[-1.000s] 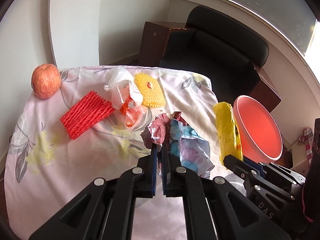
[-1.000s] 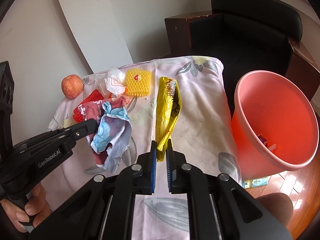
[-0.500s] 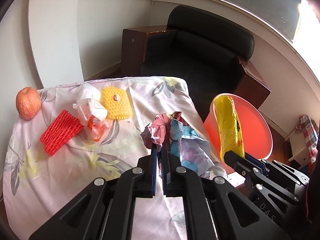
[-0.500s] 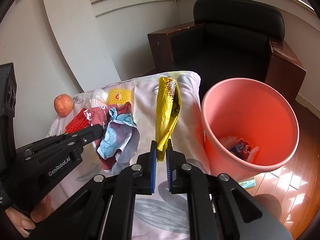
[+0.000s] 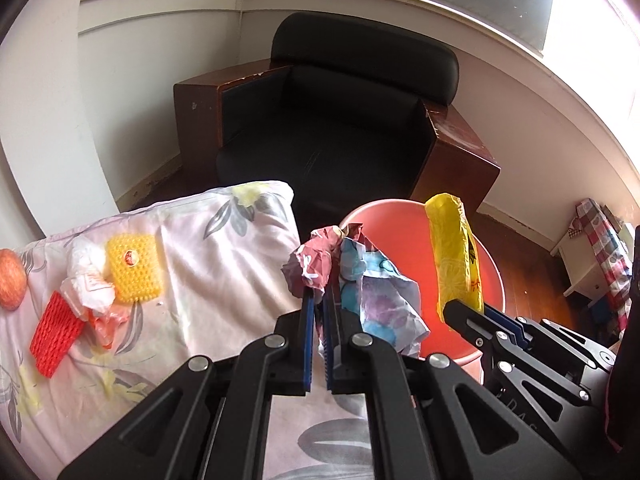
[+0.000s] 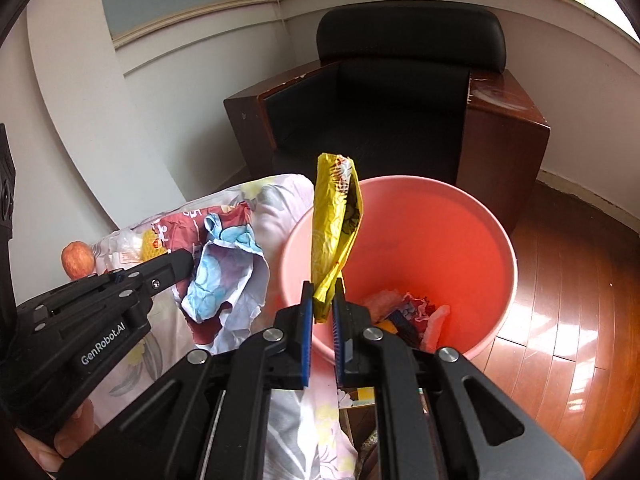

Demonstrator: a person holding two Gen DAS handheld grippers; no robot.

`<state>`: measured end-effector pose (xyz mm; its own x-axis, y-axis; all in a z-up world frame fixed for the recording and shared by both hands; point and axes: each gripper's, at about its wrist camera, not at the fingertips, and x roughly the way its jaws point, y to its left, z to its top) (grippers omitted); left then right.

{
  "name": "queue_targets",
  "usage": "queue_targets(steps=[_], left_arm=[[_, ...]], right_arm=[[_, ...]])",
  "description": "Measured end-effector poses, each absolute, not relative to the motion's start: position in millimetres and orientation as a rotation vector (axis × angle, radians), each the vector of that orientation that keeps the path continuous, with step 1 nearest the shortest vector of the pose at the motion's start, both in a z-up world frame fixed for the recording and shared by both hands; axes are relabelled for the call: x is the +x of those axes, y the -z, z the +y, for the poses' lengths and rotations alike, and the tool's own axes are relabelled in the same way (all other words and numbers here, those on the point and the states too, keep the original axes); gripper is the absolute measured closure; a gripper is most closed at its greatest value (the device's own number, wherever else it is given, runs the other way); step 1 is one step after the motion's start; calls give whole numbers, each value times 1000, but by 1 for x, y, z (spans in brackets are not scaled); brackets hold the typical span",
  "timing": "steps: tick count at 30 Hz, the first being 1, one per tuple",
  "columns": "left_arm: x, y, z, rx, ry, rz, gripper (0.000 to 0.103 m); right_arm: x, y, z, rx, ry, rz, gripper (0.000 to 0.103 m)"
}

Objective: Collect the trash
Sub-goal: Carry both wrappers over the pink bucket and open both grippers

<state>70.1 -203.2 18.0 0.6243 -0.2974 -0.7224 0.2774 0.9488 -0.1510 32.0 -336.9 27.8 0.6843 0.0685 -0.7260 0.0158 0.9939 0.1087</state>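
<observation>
Yellow wrapper (image 6: 336, 224) over the bin mouth; crumpled paper short of it.

Right gripper (image 6: 323, 312) is clamped on the wrapper's lower end, long axis upright, directly above the pink bucket (image 6: 492, 240). Left gripper (image 5: 318, 312) is pinched shut on the crumpled floral wrapper (image 5: 372, 284), which hangs over the tablecloth (image 5: 224, 240) edge just beside the rim. Right hand is nearer to a drop.

A black armchair (image 5: 344, 128) stands behind the floral-clothed table (image 5: 224, 248); an apple (image 5: 11, 280) rests there.

Yellow wrapper (image 6: 335, 228) hangs upright over pink bucket (image 6: 472, 216), which has scraps at bottom. Crumpled floral wrapper (image 5: 372, 292) is raised at bucket's rim, beside bed edge.
</observation>
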Motion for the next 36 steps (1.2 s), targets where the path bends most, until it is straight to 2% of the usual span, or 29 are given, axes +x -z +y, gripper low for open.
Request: queue_targets(steps=[18, 36], left_arm=[[118, 18, -300, 113, 410, 970, 100], [141, 54, -319, 157, 388, 1058, 99]], right_arm=[[63, 1, -405, 182, 102, 921, 94], [80, 29, -426, 198, 137, 989, 94]])
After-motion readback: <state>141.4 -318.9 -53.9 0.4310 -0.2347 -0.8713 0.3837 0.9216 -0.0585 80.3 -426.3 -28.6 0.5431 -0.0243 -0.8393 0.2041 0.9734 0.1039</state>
